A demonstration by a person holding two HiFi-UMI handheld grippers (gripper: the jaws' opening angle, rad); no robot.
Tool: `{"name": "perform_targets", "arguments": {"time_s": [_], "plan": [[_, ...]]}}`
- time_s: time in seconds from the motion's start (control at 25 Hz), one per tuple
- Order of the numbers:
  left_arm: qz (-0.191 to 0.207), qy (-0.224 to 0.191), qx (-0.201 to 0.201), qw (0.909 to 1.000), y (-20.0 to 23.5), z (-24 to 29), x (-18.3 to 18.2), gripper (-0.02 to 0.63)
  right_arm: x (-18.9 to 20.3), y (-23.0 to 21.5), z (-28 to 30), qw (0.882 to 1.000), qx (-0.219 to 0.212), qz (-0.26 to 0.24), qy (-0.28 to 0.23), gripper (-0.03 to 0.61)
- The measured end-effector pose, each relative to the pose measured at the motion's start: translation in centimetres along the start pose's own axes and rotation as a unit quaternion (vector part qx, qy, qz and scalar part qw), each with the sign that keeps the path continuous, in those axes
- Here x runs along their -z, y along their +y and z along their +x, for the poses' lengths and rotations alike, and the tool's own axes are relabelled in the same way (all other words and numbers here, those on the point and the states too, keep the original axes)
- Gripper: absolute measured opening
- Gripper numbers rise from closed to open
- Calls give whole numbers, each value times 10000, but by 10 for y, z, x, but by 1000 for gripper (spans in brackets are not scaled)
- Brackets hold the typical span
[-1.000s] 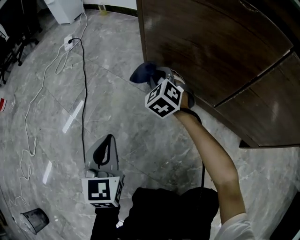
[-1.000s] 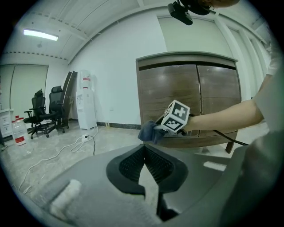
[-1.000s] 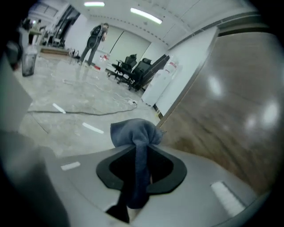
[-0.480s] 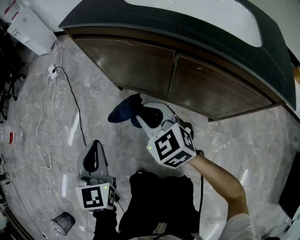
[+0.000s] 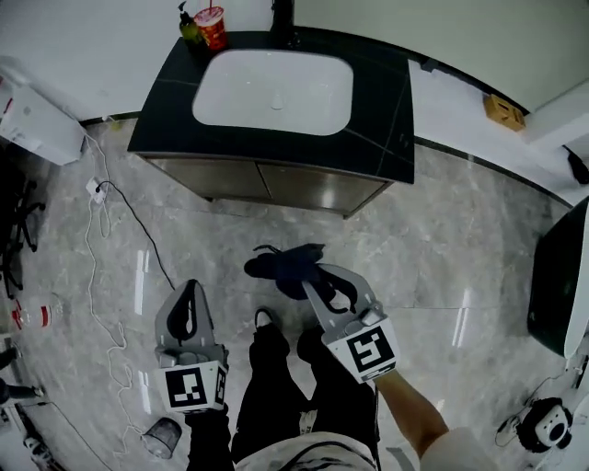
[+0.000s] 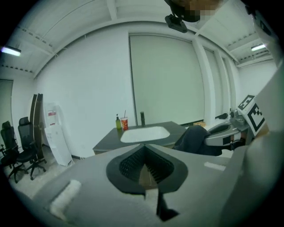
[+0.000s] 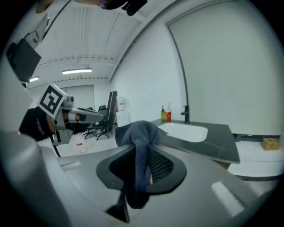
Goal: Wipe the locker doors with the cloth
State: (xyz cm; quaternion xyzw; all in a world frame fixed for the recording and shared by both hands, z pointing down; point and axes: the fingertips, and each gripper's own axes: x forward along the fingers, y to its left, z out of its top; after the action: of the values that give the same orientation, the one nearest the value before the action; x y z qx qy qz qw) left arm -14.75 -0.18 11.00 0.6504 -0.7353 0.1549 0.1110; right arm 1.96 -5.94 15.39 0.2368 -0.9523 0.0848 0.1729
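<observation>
A dark blue cloth (image 5: 287, 267) hangs bunched from the tips of my right gripper (image 5: 311, 276), which is shut on it above the floor, in front of the sink cabinet. In the right gripper view the cloth (image 7: 137, 133) drapes over and down between the jaws. The brown cabinet doors (image 5: 267, 184) sit under the dark counter (image 5: 377, 120) and stand apart from the cloth. My left gripper (image 5: 191, 287) is held at the lower left with its tips together and nothing in them. In the left gripper view the left gripper (image 6: 144, 148) points toward the counter.
A white basin (image 5: 273, 92) is set in the counter, with a bottle and a red cup (image 5: 212, 26) at its back left corner. A white box (image 5: 37, 129) and loose cables (image 5: 101, 239) lie at the left. A small bin (image 5: 161, 437) stands near my legs (image 5: 294, 396). A dark cabinet (image 5: 557, 276) is at the right.
Both grippers have come up and back from the wooden doors. The cloth, still gripped, has left the door front. The view now takes in the whole counter from above.
</observation>
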Motion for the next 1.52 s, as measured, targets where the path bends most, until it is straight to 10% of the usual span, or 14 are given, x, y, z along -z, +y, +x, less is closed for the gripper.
{"name": "perform_targets", "arguments": {"time_s": [0.44,0.88,1.52], "plan": [[317,-710,1123,9906,-50,-110,-133,2,-117,37,-164,9871,1434,161,-686,69],[392,-858,1995,9753,-45,-220,-133,2,-143,157,-241,9722,2067,518,-972,71],[497,-1145,1907,9737,-77,-281,-161,2,-180,171,-315,9599,2338,299,-1520,69]]}}
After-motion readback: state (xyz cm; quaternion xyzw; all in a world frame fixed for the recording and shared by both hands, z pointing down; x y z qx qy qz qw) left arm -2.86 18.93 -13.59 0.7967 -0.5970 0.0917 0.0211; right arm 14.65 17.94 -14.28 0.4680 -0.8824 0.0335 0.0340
